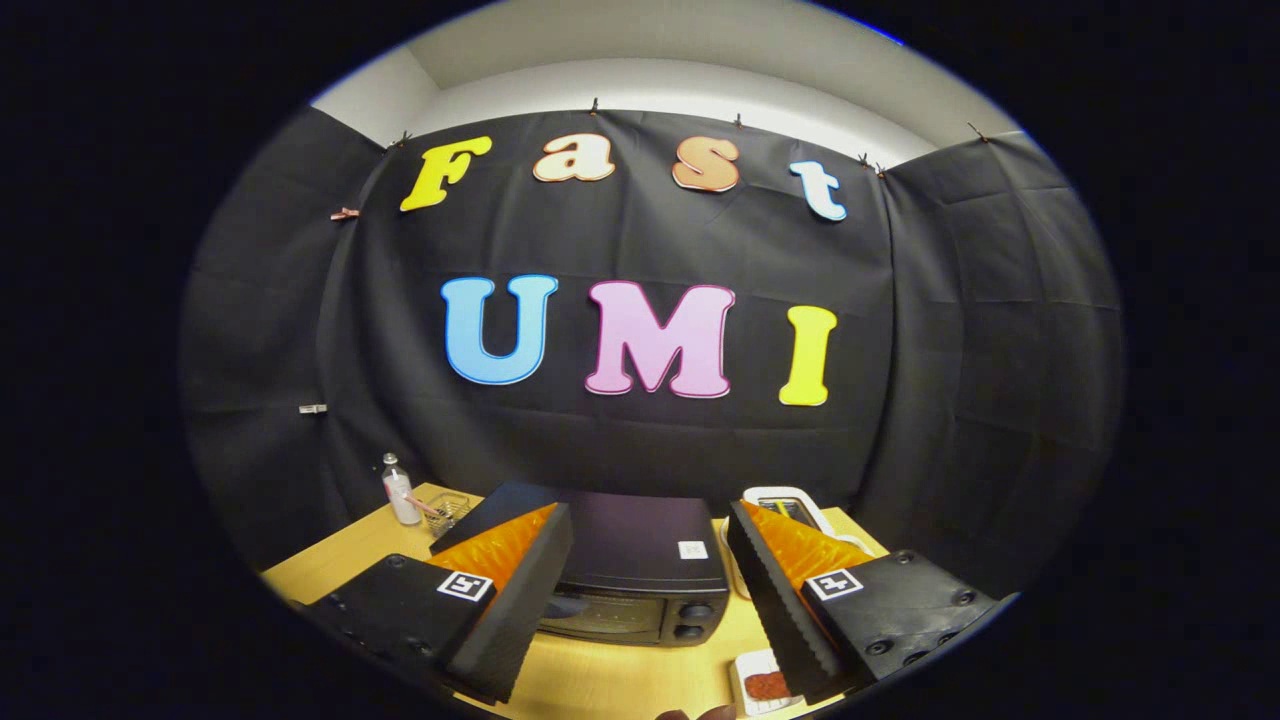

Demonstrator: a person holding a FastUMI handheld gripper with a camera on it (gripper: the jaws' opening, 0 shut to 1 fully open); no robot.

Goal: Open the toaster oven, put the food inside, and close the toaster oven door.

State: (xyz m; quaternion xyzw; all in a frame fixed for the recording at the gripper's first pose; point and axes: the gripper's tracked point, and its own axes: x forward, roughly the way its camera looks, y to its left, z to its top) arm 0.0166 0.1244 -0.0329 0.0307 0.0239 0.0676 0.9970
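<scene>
As seen along the two fingers, the gripper (648, 600) hangs above a light wooden desk (330, 570) with its jaws standing wide apart and holding nothing; each finger is a black wedge with an orange ribbed inner pad (500, 548) and a small square marker on its housing. Between and just beyond the fingers sits the black toaster oven (640, 570), its flat top facing up, a small white label near the top's right side, its glass door shut, and two round knobs (692, 620) stacked one above the other at the right end of its front. Near the desk's front edge, just inside the right finger and partly hidden by it, lies a small white tray (755, 690) carrying a reddish-brown piece of food (768, 686), in front of and to the right of the oven and apart from it. At the desk's far left corner stands a small clear bottle (400, 490) with a pale lower part, and just beside it a small clear container (447, 508) whose contents are too small to tell. Toward the desk's far right corner, behind the right finger, a white-rimmed object (790, 505) with a dark centre rises partly into sight; its kind cannot be told.
</scene>
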